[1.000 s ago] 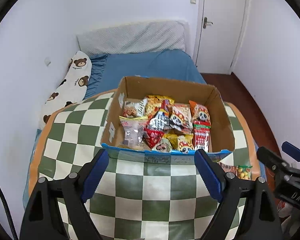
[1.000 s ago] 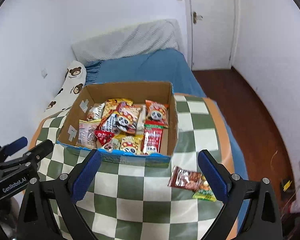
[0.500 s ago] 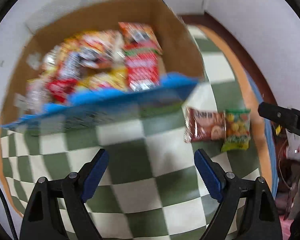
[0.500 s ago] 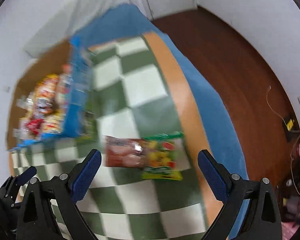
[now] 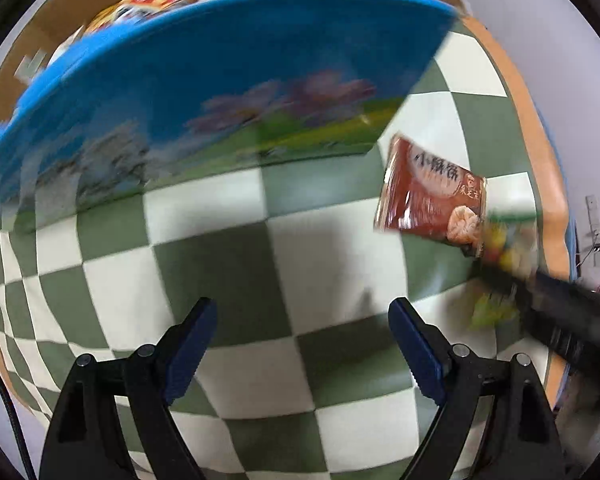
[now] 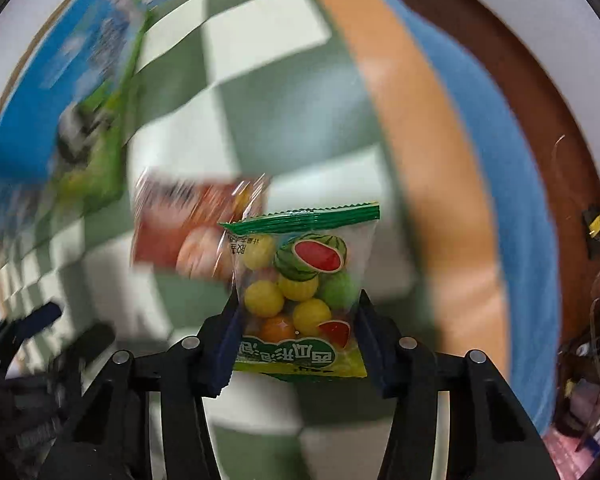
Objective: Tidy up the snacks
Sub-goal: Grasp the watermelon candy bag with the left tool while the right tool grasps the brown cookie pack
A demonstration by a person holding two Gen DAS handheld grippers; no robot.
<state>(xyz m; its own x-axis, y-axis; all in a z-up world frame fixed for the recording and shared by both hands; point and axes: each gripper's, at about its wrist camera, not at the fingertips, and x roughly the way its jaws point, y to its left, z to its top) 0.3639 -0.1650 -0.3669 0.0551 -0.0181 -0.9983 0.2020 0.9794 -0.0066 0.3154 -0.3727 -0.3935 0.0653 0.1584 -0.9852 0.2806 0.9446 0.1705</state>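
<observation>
The right gripper [image 6: 296,332] is closing on the fruit-candy packet [image 6: 300,280]: its 2 blue pads sit against the packet's left and right edges near the lower half, and the bag stands up between them with its green crimped seal on top. In the left wrist view that same packet is only a blur at the counter's right side, under the dark shape of the right gripper.

The packet looks light and soft, a thin clear film pouch filled loosely with round candies. It should crumple rather than resist, and the balls inside can shift, so a squeeze across the filled middle is likely to hold better than a pinch on the slick flat seal. The film looks glossy and could slide if gripped lightly. Nothing about it seems fragile.

The brown biscuit packet [image 5: 432,196] lies flat on the checkered counter [image 5: 332,248], touching or slightly overlapping the candy packet on its left. It looks equally light but flatter, and its contents may crack under a hard clamp; a short edge seems the safer hold.

The left gripper [image 5: 300,348] hangs over bare counter with its jaws apart and nothing between them. The snack box [image 5: 220,92], its blue printed side facing the camera, stands near both packets, with other snacks visible inside.
</observation>
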